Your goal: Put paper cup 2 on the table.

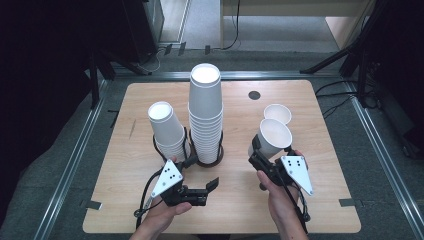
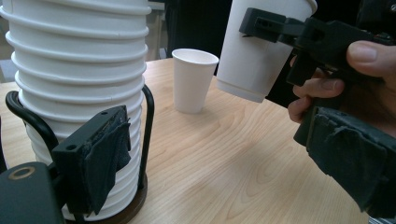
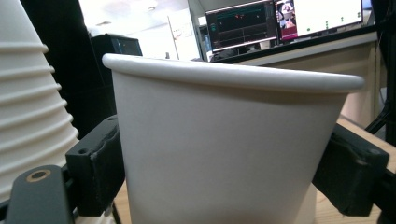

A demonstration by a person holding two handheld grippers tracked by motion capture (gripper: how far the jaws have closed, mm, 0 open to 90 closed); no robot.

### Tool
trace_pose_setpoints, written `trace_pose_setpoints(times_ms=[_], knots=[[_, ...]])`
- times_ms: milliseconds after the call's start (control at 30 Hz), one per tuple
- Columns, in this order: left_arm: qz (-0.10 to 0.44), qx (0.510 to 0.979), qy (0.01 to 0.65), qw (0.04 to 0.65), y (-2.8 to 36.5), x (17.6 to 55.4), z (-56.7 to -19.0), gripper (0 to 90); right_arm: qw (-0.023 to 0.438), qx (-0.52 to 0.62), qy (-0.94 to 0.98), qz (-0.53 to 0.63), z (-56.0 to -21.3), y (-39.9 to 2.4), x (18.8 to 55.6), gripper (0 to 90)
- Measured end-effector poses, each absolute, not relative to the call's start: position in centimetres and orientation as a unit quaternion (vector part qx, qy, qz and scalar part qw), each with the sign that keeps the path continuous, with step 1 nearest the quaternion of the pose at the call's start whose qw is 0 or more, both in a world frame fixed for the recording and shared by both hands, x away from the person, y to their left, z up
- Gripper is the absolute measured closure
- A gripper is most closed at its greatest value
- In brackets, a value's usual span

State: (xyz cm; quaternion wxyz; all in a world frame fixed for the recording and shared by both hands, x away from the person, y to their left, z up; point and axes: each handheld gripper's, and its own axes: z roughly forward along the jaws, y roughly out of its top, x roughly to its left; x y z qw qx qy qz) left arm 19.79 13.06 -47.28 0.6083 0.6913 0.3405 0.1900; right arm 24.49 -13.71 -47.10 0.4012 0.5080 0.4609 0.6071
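Monitors (image 3: 285,21) behind; right gripper (image 3: 224,177) perhaps holding paper cup (image 3: 224,149) airborne.

Both forearms are bare, no sleeves. Each hand carries a black two-jaw gripper, the left gripper (image 1: 212,182) and right gripper (image 1: 256,150), topped by a grey three-cornered plate with black dots, trailing a black cable. Dark worn padding covers the jaws.

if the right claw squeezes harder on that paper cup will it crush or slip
The paper cup looks thin-walled and empty, so a harder squeeze from the right claw would probably dent it. It is likely very light, so the present grip should do. Its smooth tapered side could slide between the pads.
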Motion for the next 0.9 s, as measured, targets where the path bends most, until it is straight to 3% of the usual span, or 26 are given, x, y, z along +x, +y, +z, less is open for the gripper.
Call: trace_pose_setpoints(times_ms=[267,900], knots=[[0.189,0.693,0.339,0.607,13.0,19.8,-47.3,6.6,0.428,0.477,0.491,0.590,-48.4,-13.9,25.4,14.1],[0.190,0.693,0.341,0.606,13.2,19.8,-47.2,6.6,0.431,0.437,0.559,0.557,-51.0,-13.8,27.5,14.1]])
